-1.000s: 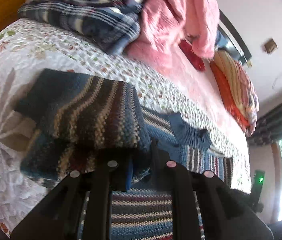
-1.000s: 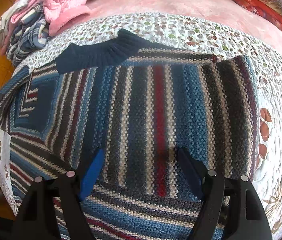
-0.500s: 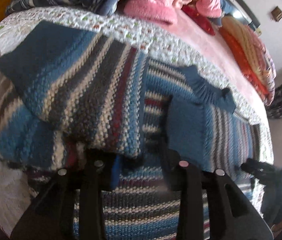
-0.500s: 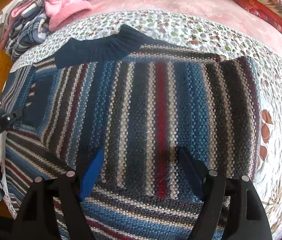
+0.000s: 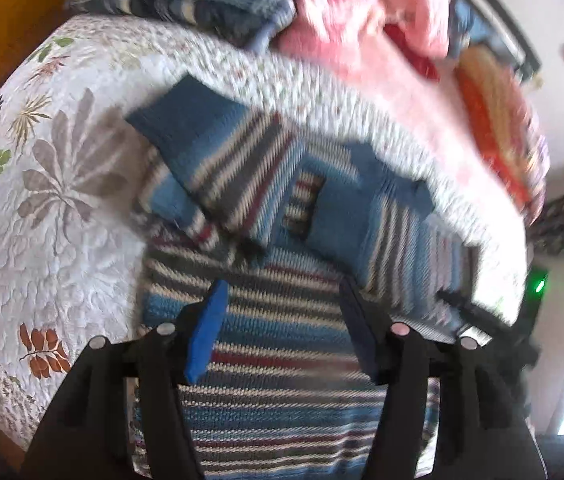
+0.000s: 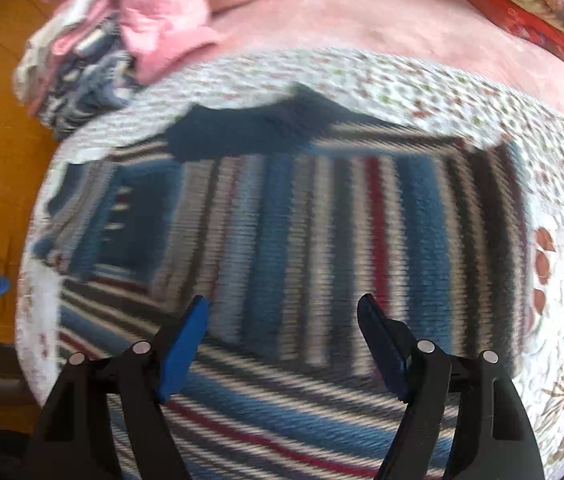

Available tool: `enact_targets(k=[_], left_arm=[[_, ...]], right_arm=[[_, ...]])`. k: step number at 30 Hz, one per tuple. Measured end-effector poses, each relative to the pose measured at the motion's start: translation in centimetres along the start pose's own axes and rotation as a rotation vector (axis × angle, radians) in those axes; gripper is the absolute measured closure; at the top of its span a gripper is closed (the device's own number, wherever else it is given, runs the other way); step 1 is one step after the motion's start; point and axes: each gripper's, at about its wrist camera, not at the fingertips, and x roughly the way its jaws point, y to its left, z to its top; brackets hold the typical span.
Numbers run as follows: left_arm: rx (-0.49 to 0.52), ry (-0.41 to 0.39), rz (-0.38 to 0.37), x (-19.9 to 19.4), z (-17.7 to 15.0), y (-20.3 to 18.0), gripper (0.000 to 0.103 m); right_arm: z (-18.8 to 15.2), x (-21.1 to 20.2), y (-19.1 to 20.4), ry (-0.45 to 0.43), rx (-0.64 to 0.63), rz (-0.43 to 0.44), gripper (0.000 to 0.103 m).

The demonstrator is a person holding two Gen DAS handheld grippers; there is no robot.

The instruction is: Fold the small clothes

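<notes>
Readable text: none in either wrist view.
Labels, brands, numbers: none legible; both views are blurred by motion.

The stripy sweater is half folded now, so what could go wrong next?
1. The folded-over sleeve lies loose on the striped sweater, and the open left gripper holds nothing, so it may slip back.
2. The open right gripper hovers close above the knit and could snag or rumple it.
</notes>
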Motion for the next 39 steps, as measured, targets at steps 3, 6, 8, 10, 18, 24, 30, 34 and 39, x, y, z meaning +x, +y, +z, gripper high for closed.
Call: enact_targets(k=[3,6,8,10,18,24,30,34,39], left_arm=[[-0.066,-0.035,-0.01,-0.2,1.5,2.2,0.045],[-0.063,-0.092,0.062,0.4,3.2,4.4,0.046],[-0.05,-0.11,0.089,1.1,3.9,5.8,0.047],[-0.063,-0.11,0.088,1.6,4.4,7.3,0.048],[0.014,0.01,0.319,6.1,4.2,9.6,0.048],[-0.038,0.015,0.311,6.0,4.4,10.4,0.047],[-0.068,-0.082,0.322,3.7,5.0,9.9,0.047],[-0.082,-0.135,0.293,2.6,5.5,9.5,0.047],[-0.057,-0.125,0.24,3.0,5.4,7.9,0.047]], right_arm=[[0.2,-0.3,2.3,0.004,0.003,0.065,0.025],[0.6,1.0,4.8,0.033,0.06,0.174,0.025],[1.1,2.5,6.6,0.053,0.078,0.192,0.025],[1.9,4.4,8.8,0.073,0.081,0.191,0.026],[4.6,9.2,16.6,0.118,0.07,0.242,0.027],[4.8,12.4,19.1,0.187,0.078,0.241,0.049],[4.5,12.8,20.2,0.196,0.08,0.272,0.091],[4.9,9.5,19.7,0.13,0.015,0.236,0.093],[5.4,5.5,17.4,0.072,-0.016,0.174,0.093]])
